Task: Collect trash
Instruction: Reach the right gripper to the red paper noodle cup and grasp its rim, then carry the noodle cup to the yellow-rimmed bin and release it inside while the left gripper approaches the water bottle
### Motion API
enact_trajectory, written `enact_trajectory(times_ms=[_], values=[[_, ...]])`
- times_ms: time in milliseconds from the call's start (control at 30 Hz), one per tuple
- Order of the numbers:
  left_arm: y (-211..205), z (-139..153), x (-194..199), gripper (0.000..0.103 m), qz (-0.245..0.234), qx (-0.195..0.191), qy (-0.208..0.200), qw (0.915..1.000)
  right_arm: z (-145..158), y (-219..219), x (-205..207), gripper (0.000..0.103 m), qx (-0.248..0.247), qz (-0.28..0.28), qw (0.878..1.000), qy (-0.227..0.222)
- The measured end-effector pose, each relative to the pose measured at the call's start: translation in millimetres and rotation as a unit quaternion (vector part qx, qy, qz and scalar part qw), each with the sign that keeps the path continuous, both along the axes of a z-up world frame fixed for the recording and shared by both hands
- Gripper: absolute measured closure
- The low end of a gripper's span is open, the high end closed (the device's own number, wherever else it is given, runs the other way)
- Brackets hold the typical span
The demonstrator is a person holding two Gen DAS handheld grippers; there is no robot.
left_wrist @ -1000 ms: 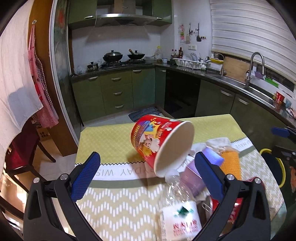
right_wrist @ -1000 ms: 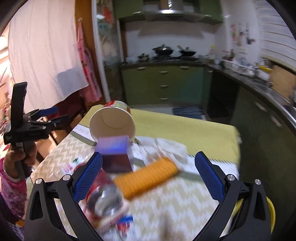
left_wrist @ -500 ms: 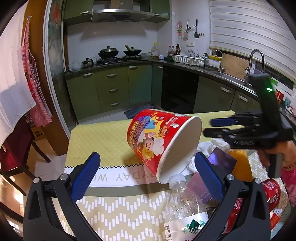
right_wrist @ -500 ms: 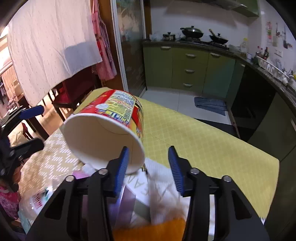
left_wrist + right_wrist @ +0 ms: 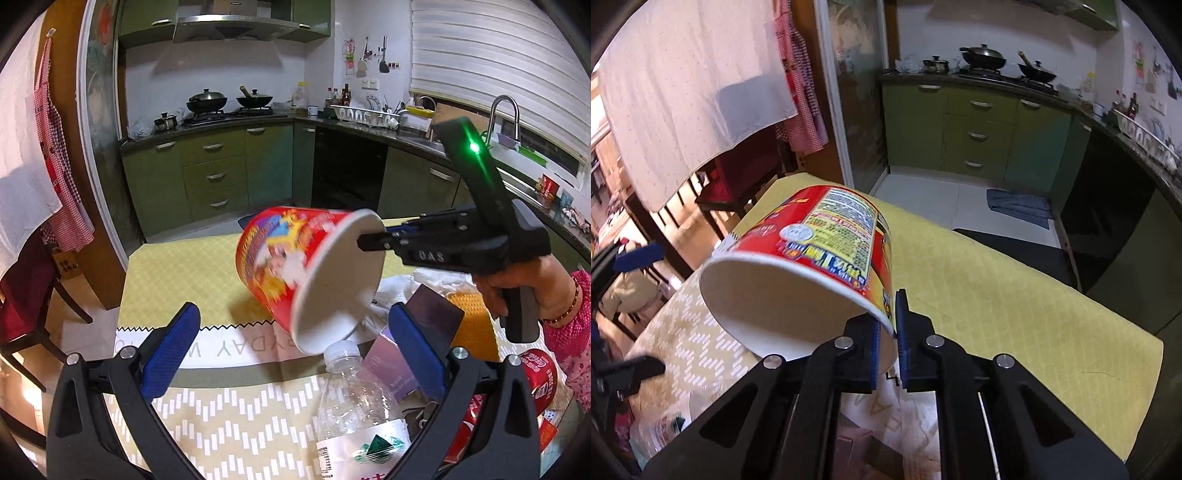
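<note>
Right tongs clamped on rim of cup, tipped on its side over the worktop; left tongs apart, empty; pickup step; next: lift clear, carry to bin.

red paper cup tipped sideways, rim pinched, above table.

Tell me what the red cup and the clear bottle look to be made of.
Red cup: seemingly paper or card, glossy printed outside, matte white inside; the right gripper pinches its thin rolled rim. Clear bottle: apparently thin plastic, see-through and dented, with a white cap and printed label.
</note>
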State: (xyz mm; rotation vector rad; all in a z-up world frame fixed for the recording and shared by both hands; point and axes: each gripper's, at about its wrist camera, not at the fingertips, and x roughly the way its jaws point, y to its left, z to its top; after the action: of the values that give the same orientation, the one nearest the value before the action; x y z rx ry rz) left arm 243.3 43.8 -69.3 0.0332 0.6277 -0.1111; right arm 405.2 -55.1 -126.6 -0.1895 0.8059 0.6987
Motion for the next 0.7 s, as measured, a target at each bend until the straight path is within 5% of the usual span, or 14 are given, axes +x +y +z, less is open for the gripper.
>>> enact_trajectory(times_ms=[333,533,700], values=[[-7,2,-5,0.006,-0.016,0.002,-0.013,0.9998,26,-58,41,0.098,0.08,-0.095,0.99,0.068],[-12,7,-12,0.006,-0.036,-0.003,-0.027,0.999,64,-163,9,0.098,0.117,-0.151,0.976,0.1],[-17,15,-19,0.006,-0.051,-0.006,-0.037,0.998,85,-296,-62,0.098,0.146,-0.247,0.951,0.119]])
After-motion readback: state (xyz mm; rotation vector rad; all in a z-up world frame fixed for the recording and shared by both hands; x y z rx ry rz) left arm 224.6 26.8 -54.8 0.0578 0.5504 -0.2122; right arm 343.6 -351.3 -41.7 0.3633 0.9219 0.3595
